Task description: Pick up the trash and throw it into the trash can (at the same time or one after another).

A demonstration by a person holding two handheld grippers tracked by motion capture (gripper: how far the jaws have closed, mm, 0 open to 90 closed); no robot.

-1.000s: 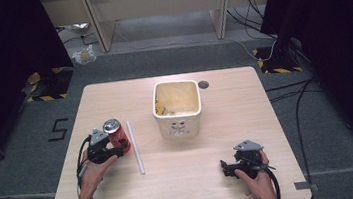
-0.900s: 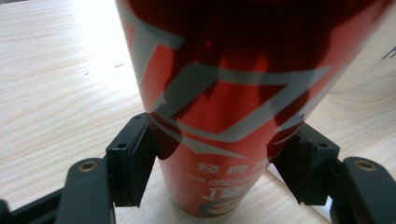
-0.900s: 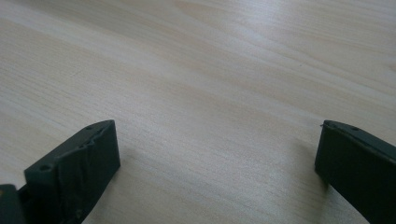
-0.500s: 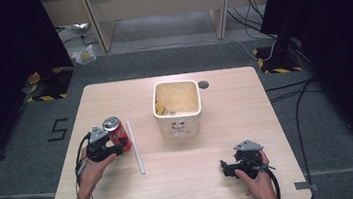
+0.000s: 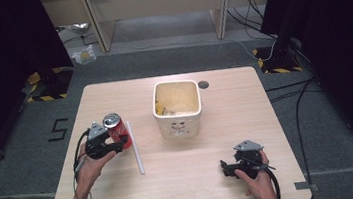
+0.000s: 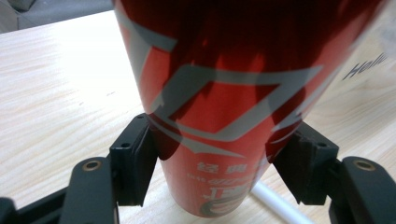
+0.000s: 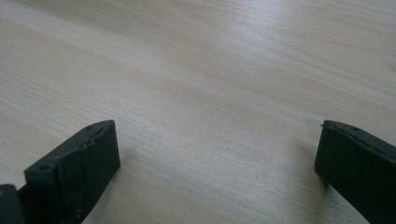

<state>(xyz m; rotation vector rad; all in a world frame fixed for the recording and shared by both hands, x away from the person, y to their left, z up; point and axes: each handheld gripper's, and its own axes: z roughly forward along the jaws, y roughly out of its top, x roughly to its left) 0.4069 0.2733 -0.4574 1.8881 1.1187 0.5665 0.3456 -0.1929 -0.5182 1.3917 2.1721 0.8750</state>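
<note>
Gripping the red can (image 6: 224, 93) is the step in hand: in the left gripper view the two black jaws sit either side of the can's lower body, pads pressed on its wall, so the left gripper (image 6: 219, 163) is clamped on the can. Jaws closed in a bit just now w/ the can between them. In the high view the can (image 5: 116, 129) stands at left-centre of the frame, about upright, its silver top showing, w/ the left gripper (image 5: 112, 146) at its lower left and the person's left hand (image 5: 90, 167) behind it. Can't tell whether the can's base rests on the table (image 5: 244, 96) or is just off it. A white straw (image 5: 135, 147) lies just right of the can, running down the frame; in the left gripper view it (image 6: 275, 203) peeks out beside the can's base at lower right. The cream bin (image 5: 177, 108) sits at centre frame, open top, some scraps inside. Right gripper (image 5: 230, 166) rests low at lower right of the high view; in its own view (image 7: 217, 154) the jaws stand wide apart over bare wood, nothing between. Judgement: next move probably wants a clean lift w/o nudging the straw, then carry right & up-frame toward the bin, clearing its rim. Grip sits low on the can, so it could tip; go slow.
</note>
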